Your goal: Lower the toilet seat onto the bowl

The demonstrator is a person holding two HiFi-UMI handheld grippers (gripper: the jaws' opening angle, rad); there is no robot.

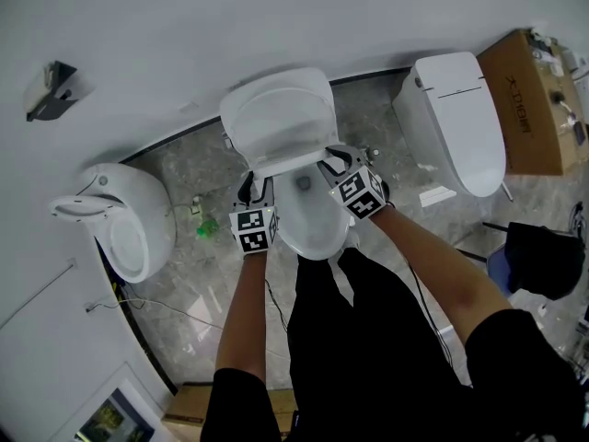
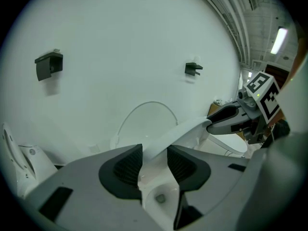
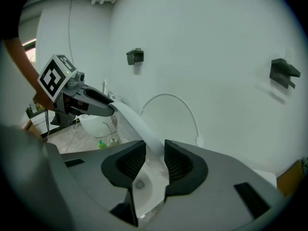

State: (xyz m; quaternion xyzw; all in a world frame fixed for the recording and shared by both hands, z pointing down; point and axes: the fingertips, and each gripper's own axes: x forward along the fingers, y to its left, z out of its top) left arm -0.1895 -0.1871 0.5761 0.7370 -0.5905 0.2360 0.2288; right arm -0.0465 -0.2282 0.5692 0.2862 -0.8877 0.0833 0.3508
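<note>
The white toilet seat (image 1: 289,162) hangs tilted, partway between the raised lid (image 1: 276,113) and the bowl (image 1: 311,221). My left gripper (image 1: 256,186) grips the seat's left rim and my right gripper (image 1: 333,163) its right rim. In the left gripper view the seat rim (image 2: 185,130) runs between the dark pads of the left gripper (image 2: 155,165) and on to the right gripper (image 2: 225,120). In the right gripper view the rim (image 3: 136,121) fills the gap of the right gripper (image 3: 155,160), and the left gripper (image 3: 98,108) holds its far end. The bowl (image 3: 143,183) lies below.
A white urinal-like fixture (image 1: 121,221) stands to the left and a second toilet (image 1: 457,118) to the right, beside a cardboard box (image 1: 531,99). A green bottle (image 1: 207,230) and cables lie on the marble floor. Dark brackets (image 1: 51,90) stick out of the wall.
</note>
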